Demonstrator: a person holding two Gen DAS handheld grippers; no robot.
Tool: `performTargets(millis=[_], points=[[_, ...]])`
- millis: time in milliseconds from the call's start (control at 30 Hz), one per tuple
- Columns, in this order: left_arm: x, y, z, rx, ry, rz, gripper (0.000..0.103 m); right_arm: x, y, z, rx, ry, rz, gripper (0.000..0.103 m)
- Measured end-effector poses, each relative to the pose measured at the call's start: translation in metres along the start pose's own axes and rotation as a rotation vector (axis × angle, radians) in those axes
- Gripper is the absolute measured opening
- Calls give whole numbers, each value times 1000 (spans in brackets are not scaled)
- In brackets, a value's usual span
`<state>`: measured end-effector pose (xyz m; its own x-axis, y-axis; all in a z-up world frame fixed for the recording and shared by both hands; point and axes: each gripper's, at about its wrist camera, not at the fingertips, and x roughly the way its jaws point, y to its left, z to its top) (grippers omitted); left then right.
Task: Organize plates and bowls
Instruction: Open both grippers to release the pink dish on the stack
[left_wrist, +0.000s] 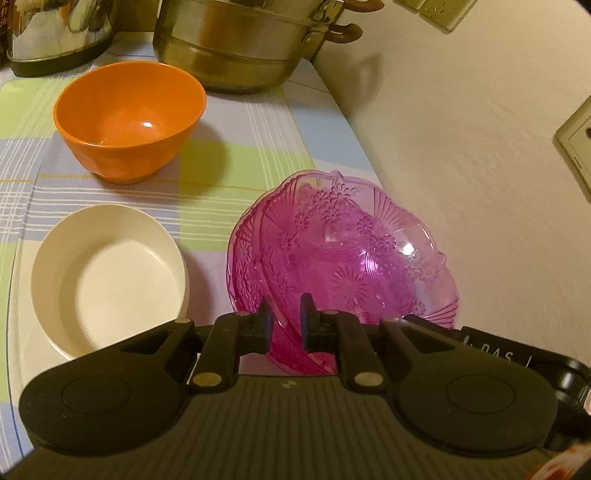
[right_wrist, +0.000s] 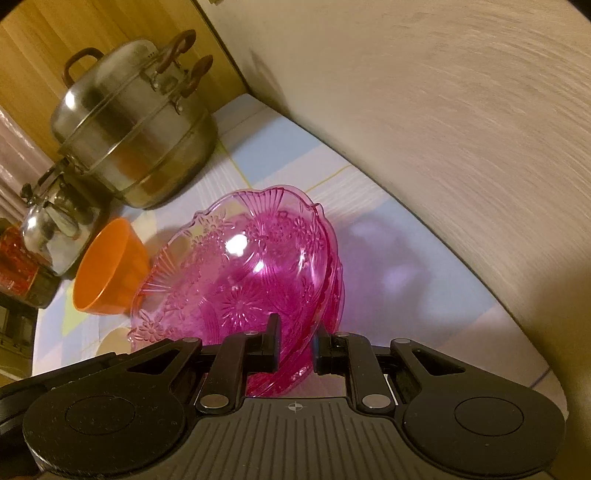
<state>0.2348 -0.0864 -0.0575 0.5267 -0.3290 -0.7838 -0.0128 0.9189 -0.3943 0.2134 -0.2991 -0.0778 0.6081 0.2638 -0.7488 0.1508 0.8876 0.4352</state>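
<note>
**Spotter:** Why both grippers on one dish?

**Me:** It's wide and slippery. My left gripper (left_wrist: 286, 314) and right gripper (right_wrist: 297, 336) each pinch the pink glass bowl's (left_wrist: 343, 251) rim, tilted, near the table's (left_wrist: 236, 177) wall-side edge. Both point steeply down. The orange bowl (left_wrist: 129, 118) and white plate (left_wrist: 107, 277) wait alongside.

Steel steamer pot (right_wrist: 136, 136) at back on checked tablecloth (left_wrist: 229, 177); kettle (right_wrist: 55, 236) beside it; wall sockets (left_wrist: 576, 155).

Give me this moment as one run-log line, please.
left gripper: shut on pink glass dishes | right gripper: shut on same rim | orange bowl, white plate: on table
</note>
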Motion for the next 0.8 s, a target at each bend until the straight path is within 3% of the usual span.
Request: performTargets(millis=[567, 800], points=[[12, 2, 4, -20, 17, 22, 14, 22, -2, 8, -4, 41, -4, 16], [9, 1, 5, -7, 8, 22, 23, 21, -5, 10, 24, 48, 24, 25]])
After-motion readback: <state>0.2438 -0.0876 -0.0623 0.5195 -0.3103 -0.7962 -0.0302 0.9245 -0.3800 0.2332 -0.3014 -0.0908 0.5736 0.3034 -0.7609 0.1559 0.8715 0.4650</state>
